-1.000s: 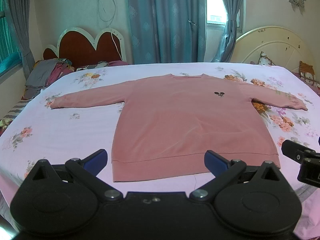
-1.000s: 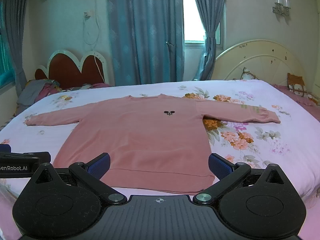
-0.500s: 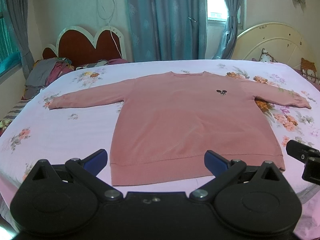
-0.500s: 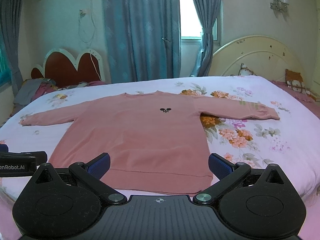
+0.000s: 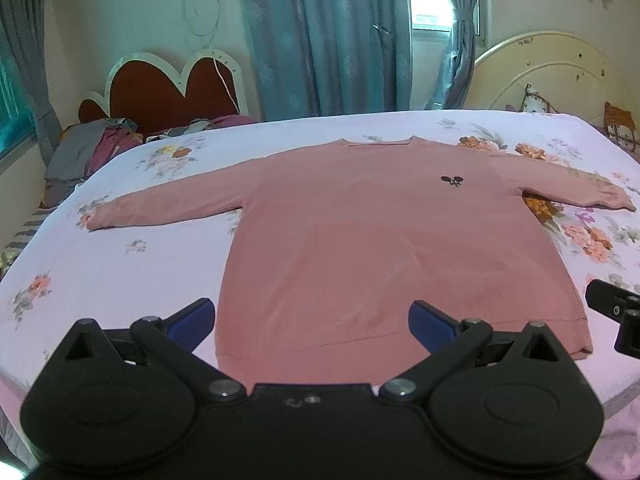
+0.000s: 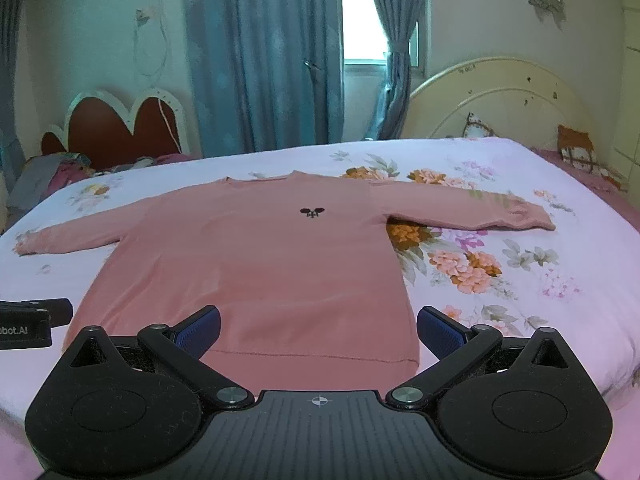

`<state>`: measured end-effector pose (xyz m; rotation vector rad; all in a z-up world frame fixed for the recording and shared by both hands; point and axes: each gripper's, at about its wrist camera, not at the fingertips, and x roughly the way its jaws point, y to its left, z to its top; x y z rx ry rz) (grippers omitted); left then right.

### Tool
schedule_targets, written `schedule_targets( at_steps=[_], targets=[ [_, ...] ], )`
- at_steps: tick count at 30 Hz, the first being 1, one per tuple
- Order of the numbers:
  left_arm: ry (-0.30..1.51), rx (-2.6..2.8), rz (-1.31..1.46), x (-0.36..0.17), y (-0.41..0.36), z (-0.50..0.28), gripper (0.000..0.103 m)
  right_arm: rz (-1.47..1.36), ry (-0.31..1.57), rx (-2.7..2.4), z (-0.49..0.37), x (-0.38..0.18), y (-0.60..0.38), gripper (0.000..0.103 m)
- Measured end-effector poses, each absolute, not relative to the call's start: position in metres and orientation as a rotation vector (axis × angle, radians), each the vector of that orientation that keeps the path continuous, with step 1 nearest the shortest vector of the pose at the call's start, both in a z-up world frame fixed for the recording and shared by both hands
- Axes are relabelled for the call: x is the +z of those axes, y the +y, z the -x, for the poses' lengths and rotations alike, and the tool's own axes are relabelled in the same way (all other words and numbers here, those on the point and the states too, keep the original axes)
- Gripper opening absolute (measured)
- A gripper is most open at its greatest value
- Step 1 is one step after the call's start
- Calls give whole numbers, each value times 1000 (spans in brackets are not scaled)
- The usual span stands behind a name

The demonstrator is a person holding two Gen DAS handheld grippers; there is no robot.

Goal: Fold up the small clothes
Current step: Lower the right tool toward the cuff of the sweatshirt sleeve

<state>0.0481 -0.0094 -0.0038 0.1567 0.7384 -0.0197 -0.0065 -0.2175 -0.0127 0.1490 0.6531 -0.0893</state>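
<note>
A pink long-sleeved sweatshirt (image 5: 372, 240) lies flat on the bed, front up, both sleeves spread out, hem nearest me. It also shows in the right wrist view (image 6: 256, 264). A small black logo (image 5: 452, 180) marks its chest. My left gripper (image 5: 312, 320) is open and empty, hovering above the hem. My right gripper (image 6: 318, 332) is open and empty, also just above the hem. Each gripper shows at the edge of the other's view: the right one (image 5: 616, 316) and the left one (image 6: 32, 320).
The bed has a white floral sheet (image 5: 120, 264). A pile of clothes (image 5: 84, 152) lies at the far left by a red heart-shaped headboard (image 5: 172, 92). A cream headboard (image 6: 500, 104) and blue curtains (image 6: 260, 52) stand behind.
Both grippers have moved slightly forward toward the sweatshirt, which now fills more of each view. Jaws stay open. The sweatshirt has not moved.
</note>
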Motion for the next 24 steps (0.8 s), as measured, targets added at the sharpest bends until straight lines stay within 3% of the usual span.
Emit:
schedule_targets(
  at_steps=[24],
  targets=[
    [781,-117,-202,-28,3,-199,103,-197,683,-243,-122,-33,-218,103]
  ],
)
